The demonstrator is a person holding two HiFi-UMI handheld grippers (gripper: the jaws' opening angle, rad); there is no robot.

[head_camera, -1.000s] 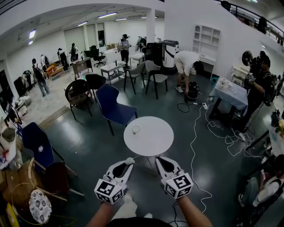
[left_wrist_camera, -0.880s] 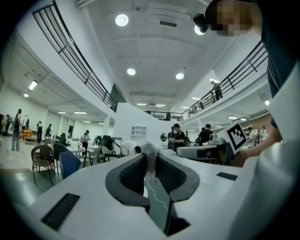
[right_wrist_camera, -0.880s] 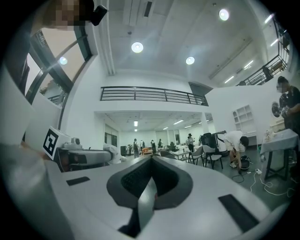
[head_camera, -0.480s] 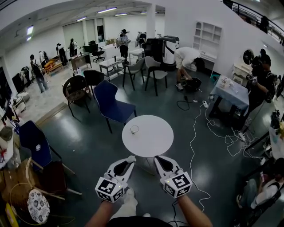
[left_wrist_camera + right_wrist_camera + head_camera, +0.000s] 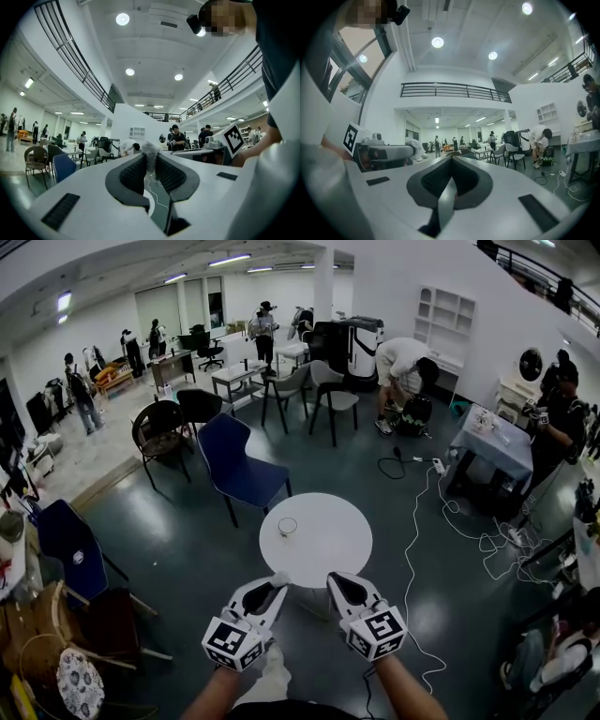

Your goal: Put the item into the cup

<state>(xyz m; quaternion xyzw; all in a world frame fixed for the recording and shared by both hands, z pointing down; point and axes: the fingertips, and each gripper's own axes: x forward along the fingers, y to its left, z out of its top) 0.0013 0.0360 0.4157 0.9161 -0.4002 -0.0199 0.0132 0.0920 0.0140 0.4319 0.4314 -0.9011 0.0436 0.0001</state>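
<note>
Two hand-held grippers sit low in the head view, side by side, just short of the near rim of the round white table. The left gripper has its jaws closed on a small white fluffy lump that pokes out past the tips. In the left gripper view the lump is pinched between the dark ribbed pads (what it is made of is too blurred to tell). The right gripper is pressed shut on itself, and in its own view the two jaws meet along one line with nothing between them. That view also catches the lump at the tip of the other gripper, off to the left.

A small clear cup stands upright on the left part of the tabletop, beyond the left gripper and well apart from the lump. A blue chair stands on the dark floor behind the table, and a white cable snakes along the floor to the table's right.
</note>
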